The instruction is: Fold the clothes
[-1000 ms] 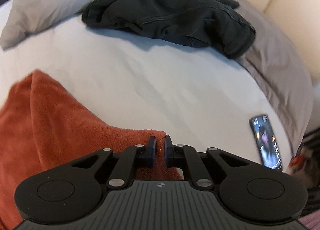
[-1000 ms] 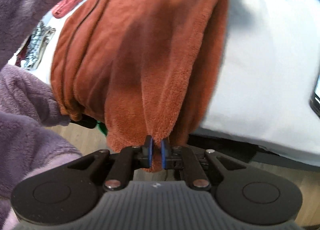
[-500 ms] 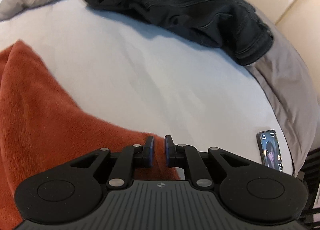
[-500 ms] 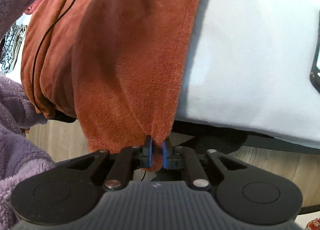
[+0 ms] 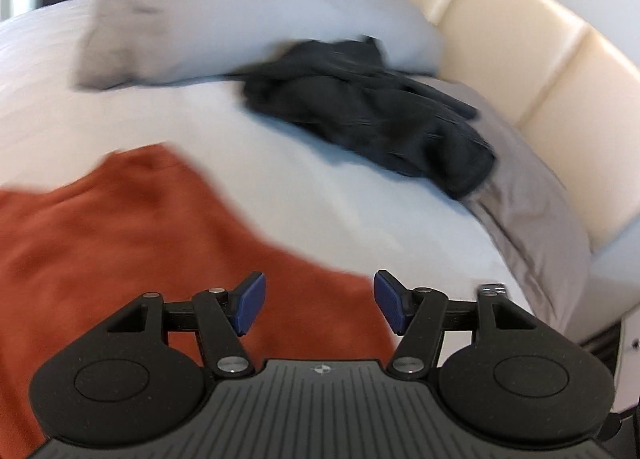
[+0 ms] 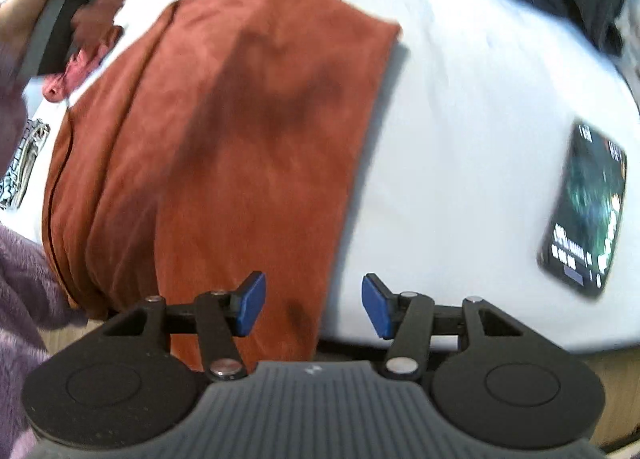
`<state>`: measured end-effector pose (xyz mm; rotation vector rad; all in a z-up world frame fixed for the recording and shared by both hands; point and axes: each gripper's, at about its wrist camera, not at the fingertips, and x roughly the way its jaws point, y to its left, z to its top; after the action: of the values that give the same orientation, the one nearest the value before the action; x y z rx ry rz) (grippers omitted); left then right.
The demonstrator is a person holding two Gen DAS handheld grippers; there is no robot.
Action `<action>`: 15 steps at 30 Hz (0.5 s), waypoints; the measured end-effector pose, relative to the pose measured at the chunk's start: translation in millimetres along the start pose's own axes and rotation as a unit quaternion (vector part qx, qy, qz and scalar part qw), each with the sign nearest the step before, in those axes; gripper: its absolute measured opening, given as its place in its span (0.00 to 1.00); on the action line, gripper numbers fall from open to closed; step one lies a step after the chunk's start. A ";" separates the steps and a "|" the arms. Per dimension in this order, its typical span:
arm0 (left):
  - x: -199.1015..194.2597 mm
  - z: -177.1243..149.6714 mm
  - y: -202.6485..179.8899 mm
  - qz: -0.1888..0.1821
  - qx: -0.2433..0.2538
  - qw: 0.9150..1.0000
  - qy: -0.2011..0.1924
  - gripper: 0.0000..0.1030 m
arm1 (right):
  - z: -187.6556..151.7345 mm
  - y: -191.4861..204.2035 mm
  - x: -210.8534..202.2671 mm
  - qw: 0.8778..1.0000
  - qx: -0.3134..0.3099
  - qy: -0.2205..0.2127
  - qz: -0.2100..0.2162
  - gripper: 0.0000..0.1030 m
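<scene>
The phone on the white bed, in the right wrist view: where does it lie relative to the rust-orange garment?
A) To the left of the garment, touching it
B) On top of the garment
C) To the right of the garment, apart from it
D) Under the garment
C: the phone lies on the white bed cover to the right of the rust-orange garment, with bare cover between them.

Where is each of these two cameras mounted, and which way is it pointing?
Left wrist: sits on the left gripper, looking down across the bed at the dark garment, pillows and headboard; jaws opening, nothing between them.
Right wrist: sits on the right gripper, looking down at the bed's edge, a phone; jaws opening, a purple sleeve shows.
Shared: the orange fleece garment, white sheet.
</scene>
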<state>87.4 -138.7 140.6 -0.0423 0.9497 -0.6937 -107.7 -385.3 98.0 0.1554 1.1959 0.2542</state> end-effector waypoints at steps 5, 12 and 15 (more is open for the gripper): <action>-32.6 -58.2 26.7 0.004 -0.046 0.999 0.011 0.56 | 12.2 10.5 -4.0 0.998 -0.028 -0.052 0.000 0.51; -43.6 -148.8 21.9 -0.039 -0.110 0.993 0.034 0.50 | 16.4 40.3 11.9 0.996 -0.056 -0.065 0.006 0.26; -42.9 -175.5 19.8 -0.056 -0.121 0.990 0.042 0.50 | 13.5 46.2 21.8 0.995 -0.089 -0.048 0.004 0.27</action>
<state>-51.7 -53.4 60.6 -0.2831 1.1158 -0.6842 -92.8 -334.6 95.0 0.0177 1.0726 0.3555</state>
